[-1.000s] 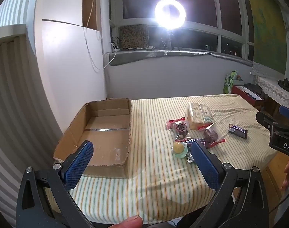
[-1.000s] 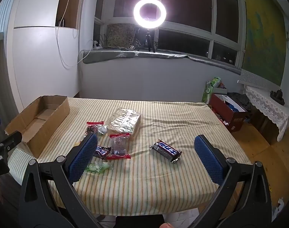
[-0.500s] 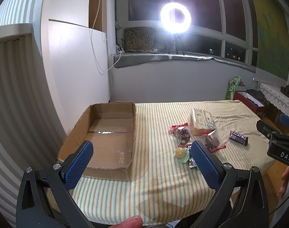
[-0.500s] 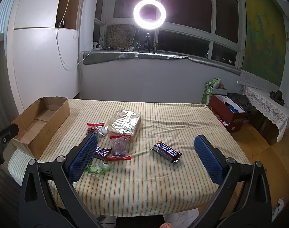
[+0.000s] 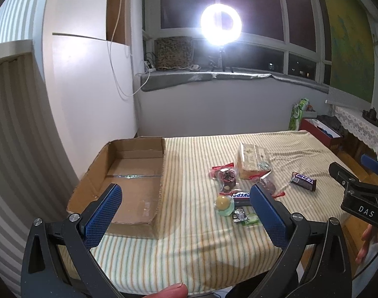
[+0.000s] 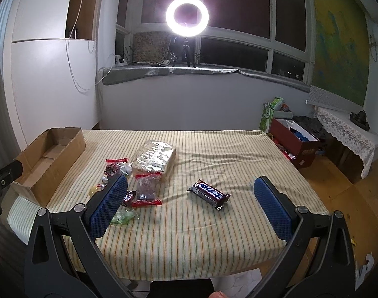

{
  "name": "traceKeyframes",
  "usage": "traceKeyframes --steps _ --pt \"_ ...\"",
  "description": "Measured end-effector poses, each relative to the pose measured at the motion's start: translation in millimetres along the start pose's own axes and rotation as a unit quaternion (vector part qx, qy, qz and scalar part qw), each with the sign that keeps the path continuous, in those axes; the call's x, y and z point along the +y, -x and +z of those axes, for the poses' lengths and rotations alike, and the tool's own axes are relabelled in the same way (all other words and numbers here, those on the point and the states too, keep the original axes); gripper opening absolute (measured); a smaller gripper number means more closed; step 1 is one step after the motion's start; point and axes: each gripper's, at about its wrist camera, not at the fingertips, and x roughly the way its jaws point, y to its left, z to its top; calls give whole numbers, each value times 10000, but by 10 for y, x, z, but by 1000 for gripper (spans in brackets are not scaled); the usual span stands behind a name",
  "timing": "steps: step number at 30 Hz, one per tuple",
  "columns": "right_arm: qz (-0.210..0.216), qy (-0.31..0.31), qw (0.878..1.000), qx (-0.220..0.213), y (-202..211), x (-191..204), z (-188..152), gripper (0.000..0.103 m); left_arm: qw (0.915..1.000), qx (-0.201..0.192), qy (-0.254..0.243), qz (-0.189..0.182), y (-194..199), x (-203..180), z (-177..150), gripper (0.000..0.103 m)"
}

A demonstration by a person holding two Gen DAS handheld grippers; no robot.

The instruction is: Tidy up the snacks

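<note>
Blue-padded and spread wide with nothing between them, our right gripper (image 6: 190, 204) and left gripper (image 5: 185, 213) hover short of the striped tablecloth (image 6: 213, 243). We should start with the lone dark Snickers bar (image 6: 209, 194), closing across its narrow width, then carry it left to the empty brown cardboard box (image 5: 129, 186), leaving the clustered wrapped snacks (image 6: 139, 176) for later.

White letters "DAS" are showing on the black body of the right gripper (image 5: 362, 200), seen from the left wrist view. A dark bar (image 5: 241, 195) near the yellow ball is showing part of a word, about "KERS". The other labels are staying too blurred to read.
</note>
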Motion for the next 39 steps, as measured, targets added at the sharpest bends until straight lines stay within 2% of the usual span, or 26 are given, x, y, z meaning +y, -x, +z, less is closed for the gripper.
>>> traceKeyframes --steps 39 --pt "-9 212 9998 63 51 216 -24 103 9998 -22 182 96 80 193 -80 102"
